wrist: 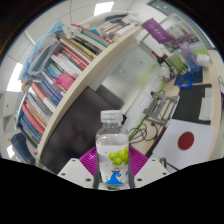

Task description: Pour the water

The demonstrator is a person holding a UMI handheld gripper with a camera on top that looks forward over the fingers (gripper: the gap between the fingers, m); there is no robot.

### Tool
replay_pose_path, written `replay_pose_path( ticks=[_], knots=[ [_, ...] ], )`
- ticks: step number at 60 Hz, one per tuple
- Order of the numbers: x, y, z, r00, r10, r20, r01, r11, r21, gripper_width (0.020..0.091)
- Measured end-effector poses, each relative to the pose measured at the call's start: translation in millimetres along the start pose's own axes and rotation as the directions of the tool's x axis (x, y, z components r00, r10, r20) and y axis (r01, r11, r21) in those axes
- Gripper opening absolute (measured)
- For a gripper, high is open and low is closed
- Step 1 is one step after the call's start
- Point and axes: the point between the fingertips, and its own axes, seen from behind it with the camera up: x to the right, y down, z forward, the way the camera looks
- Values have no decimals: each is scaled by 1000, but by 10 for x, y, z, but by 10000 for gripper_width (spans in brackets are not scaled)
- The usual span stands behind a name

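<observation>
Gripper (112, 172) closed on clear plastic water bottle (113, 150) with white cap and green-blue label; magenta pads (92, 160) press both sides. Bottle held upright, lifted, view tilted. Beyond it: wooden bookshelf (70, 75) packed with books, cluttered desk (170, 100).

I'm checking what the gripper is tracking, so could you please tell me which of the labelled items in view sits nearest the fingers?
The clear water bottle with the white cap and green-blue label: it stands between the fingers' magenta pads, while the shelved books lie far beyond.
</observation>
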Motion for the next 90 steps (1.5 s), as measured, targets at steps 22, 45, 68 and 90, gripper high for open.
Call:
replay_pose_path(
  ticks=[22,45,68,90],
  knots=[
    [1130,-805,178,730,-669,-142,681,730,59,404],
    [2385,-221,806,635,-759,-144,756,649,-86,411],
    [2498,-180,745,675,-724,-142,718,689,-98,536],
    [2611,34,134,652,-739,-170,687,671,-281,675]
  ],
)
